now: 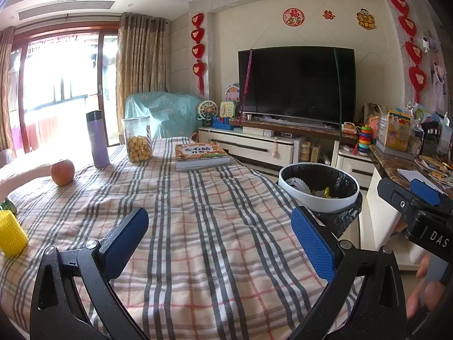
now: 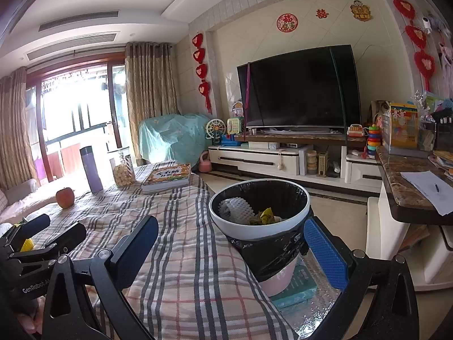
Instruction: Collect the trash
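White-rimmed bin [image 2: 259, 221] with black liner, upright right of the table; white foam net [image 2: 236, 208] and yellow wrapper [image 2: 266, 216] inside.

Between the black fingers of the left gripper [image 1: 220, 240], which carry blue dotted pads, lies a cloth [image 1: 198, 226] of pale cream with grey stripes and thin red lines in a check pattern. To the left of this gripper stands a yellow spiky object [image 1: 11, 233]. Ahead and to the left are a red-orange apple [image 1: 62, 172], a lilac bottle [image 1: 97, 138] with a dark cap, and a clear jar [image 1: 138, 138] with golden-yellow balls inside. Ahead of the right gripper [image 2: 235, 253], also black with blue pads, is a trash bin [image 2: 260, 228] with a white rim, a black liner and a pink lower body. Inside are white netted foam [image 2: 236, 209] and a yellow wrapper [image 2: 267, 216].
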Tool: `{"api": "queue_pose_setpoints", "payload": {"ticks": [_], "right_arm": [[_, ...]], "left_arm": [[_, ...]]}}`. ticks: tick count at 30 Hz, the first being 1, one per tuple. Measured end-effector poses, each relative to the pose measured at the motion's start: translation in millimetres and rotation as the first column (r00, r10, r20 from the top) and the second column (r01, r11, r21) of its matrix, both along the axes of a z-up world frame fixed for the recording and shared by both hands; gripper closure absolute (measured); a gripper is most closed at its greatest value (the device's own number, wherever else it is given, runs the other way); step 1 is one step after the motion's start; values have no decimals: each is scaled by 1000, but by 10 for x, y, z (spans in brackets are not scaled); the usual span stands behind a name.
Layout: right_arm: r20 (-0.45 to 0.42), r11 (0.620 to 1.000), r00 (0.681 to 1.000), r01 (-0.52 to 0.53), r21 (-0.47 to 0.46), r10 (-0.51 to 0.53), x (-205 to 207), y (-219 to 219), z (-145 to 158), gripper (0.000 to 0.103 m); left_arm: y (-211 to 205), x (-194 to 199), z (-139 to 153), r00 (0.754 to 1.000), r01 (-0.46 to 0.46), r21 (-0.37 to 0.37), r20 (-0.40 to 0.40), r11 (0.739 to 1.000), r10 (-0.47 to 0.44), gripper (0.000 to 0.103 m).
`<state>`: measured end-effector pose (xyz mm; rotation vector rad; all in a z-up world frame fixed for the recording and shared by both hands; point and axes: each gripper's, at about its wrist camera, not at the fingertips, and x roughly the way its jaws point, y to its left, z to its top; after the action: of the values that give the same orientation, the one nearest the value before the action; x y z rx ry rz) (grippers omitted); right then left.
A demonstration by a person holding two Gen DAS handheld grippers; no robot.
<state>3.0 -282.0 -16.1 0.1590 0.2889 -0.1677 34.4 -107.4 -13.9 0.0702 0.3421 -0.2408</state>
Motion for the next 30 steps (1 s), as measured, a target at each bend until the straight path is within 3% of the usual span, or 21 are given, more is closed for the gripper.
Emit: {"api": "queue_pose_setpoints", "payload": {"ticks": [30], "right_arm": [[11,1000,1000,-11,6,11,-15,60,19,0]], "left_arm": [[14,3,-19,1000,0,5,-1,1000,0,0]]}}
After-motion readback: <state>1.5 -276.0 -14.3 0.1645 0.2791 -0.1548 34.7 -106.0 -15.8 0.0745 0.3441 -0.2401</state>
